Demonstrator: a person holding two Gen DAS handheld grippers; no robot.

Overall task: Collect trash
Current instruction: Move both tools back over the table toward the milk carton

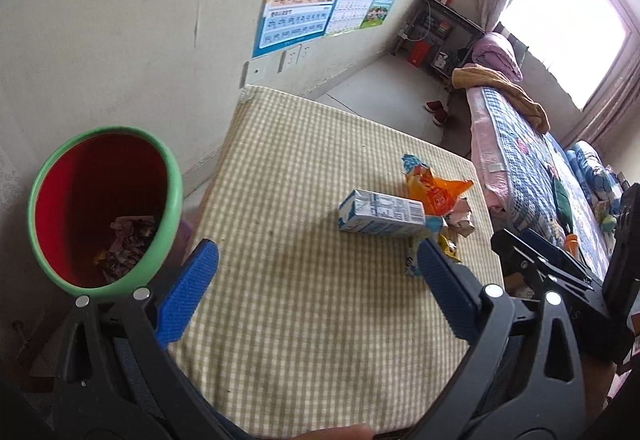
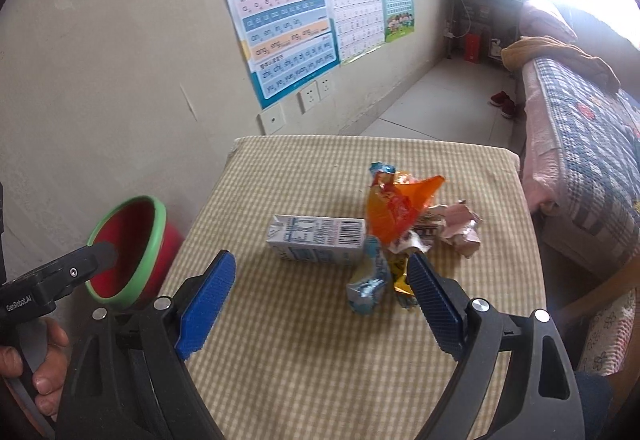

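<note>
1. Left claw (image 1: 320,272) gapes wide, empty; right claw (image 2: 322,278) likewise.
2. Milk carton (image 2: 316,238) and wrappers (image 2: 400,216) lie mid-frame on the checked counter (image 2: 320,340); red bin (image 1: 100,208) sits lower left.

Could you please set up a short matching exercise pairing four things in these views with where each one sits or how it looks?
Things:
1. milk carton
2. orange wrapper
3. bin
4. right gripper

Descriptions:
A. red inside with a green rim, some crumpled trash at the bottom
B. open, nothing between its blue pads
C. lying on its side on the checked tablecloth, barcode facing up
D. crumpled, right next to the carton's barcode end

Pairs: 1-C, 2-D, 3-A, 4-B
</note>
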